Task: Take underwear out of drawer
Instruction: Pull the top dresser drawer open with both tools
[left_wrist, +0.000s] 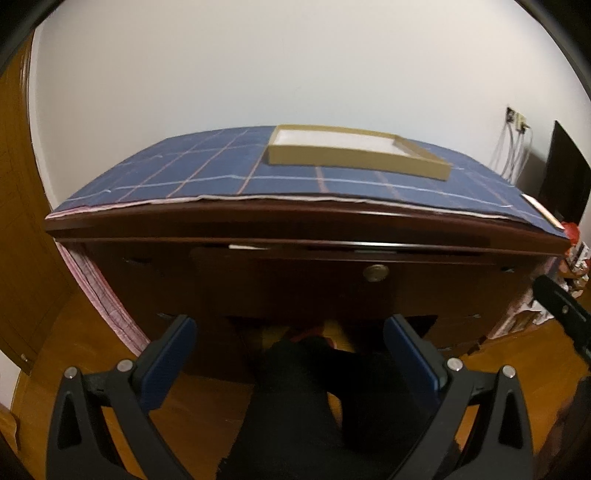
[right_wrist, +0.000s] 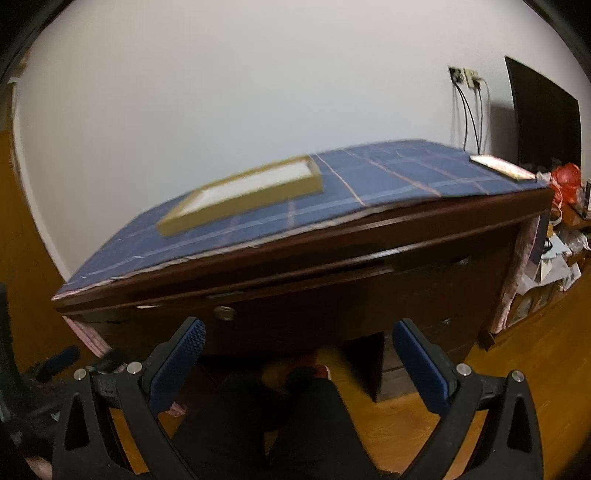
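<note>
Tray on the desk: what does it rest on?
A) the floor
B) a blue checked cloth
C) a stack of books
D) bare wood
B: the tray sits flat on the blue checked cloth that covers the desk top, in both wrist views.

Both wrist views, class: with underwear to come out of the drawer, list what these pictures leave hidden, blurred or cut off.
- Drawer contents, both views: its front is closed, so no underwear shows.
- Shallow box, right wrist view: motion blur hides what lies inside.
- Space under the desk, left wrist view: dark, and a dark-clothed leg covers it.
- Dark screen, both views: cut off by the fisheye edge.
</note>
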